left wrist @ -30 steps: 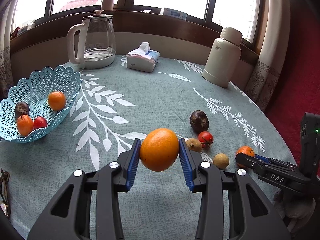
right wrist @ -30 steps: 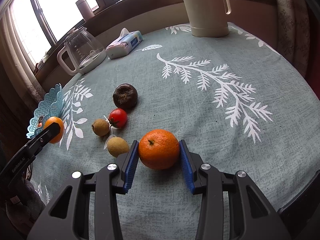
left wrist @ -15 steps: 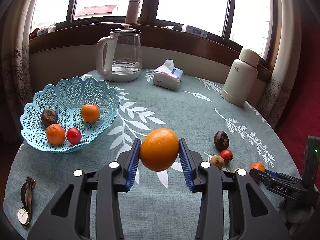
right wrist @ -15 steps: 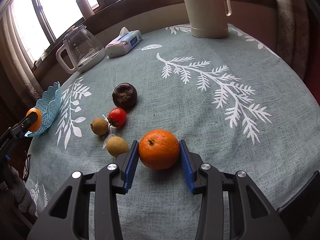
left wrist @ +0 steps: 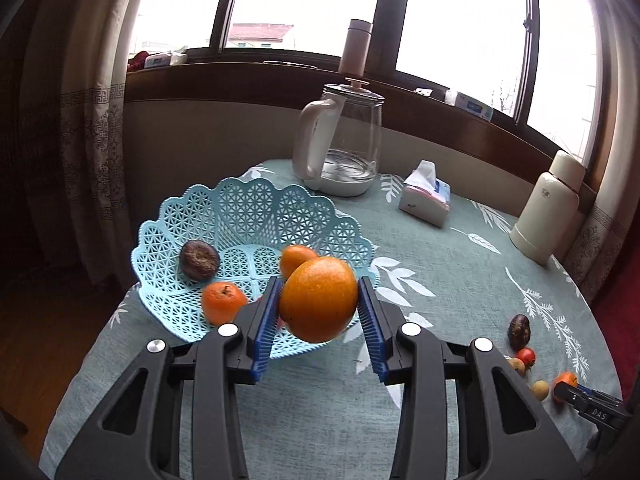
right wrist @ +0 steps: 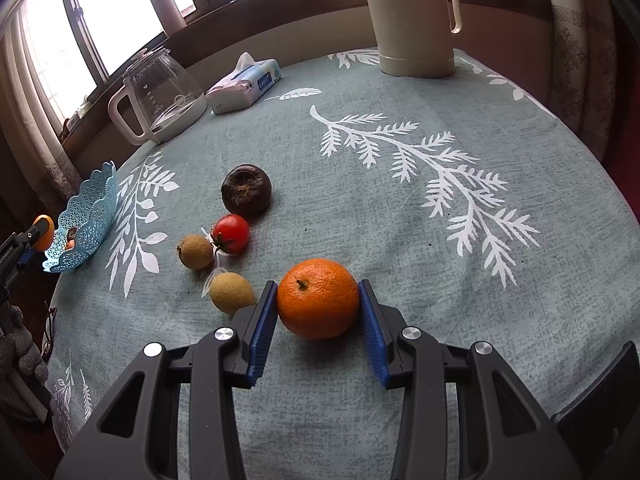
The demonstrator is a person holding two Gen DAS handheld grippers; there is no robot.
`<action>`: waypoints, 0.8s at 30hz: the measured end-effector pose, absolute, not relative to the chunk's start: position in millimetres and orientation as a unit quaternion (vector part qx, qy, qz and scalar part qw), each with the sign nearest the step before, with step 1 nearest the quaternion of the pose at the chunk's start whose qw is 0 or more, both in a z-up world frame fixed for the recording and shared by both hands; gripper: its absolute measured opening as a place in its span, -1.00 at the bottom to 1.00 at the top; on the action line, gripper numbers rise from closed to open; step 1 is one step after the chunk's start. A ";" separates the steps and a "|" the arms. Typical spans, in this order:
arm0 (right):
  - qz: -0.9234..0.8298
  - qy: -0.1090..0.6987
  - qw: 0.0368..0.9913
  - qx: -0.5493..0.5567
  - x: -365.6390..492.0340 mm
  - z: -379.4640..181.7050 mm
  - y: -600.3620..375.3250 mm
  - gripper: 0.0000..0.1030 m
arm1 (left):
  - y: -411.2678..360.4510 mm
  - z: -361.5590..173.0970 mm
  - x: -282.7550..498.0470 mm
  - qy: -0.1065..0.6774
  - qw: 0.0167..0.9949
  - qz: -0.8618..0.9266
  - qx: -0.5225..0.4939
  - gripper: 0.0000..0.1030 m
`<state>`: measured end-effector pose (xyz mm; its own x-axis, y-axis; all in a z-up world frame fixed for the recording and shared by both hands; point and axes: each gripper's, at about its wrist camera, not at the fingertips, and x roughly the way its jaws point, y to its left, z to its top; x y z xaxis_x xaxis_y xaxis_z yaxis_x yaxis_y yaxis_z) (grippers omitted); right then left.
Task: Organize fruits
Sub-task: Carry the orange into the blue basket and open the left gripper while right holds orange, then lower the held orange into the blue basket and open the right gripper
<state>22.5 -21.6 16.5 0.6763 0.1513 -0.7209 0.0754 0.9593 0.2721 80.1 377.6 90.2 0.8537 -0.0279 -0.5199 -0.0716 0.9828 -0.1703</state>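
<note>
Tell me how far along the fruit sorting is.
Done: three fruits visible in the basket. In hand: left gripper holds an orange near the basket; right gripper brackets a tangerine on the table. Left: four small fruits beside it.

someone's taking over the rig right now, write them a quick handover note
Left claw: shut on a large orange, held in the air in front of the blue basket.
Right claw: closed against a tangerine that sits on the table; not lifted.
Done: the basket holds a dark fruit and two small oranges; something red is mostly hidden behind the claw.
Left: drop the orange in, bring the tangerine, then the dark round fruit, the tomato and two tan fruits.
</note>
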 end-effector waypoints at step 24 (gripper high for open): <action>0.013 0.393 0.910 0.131 29.2 29.3 -7.6 -0.21 | 425.9 79.9 81.2 0.211 0.964 0.120 -0.105 0.23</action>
<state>29.2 -7.6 29.3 0.6912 0.1262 -0.7116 0.0803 0.9651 0.2491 81.2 425.9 79.9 0.8819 0.1863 -0.4331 -0.2755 0.9491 -0.1528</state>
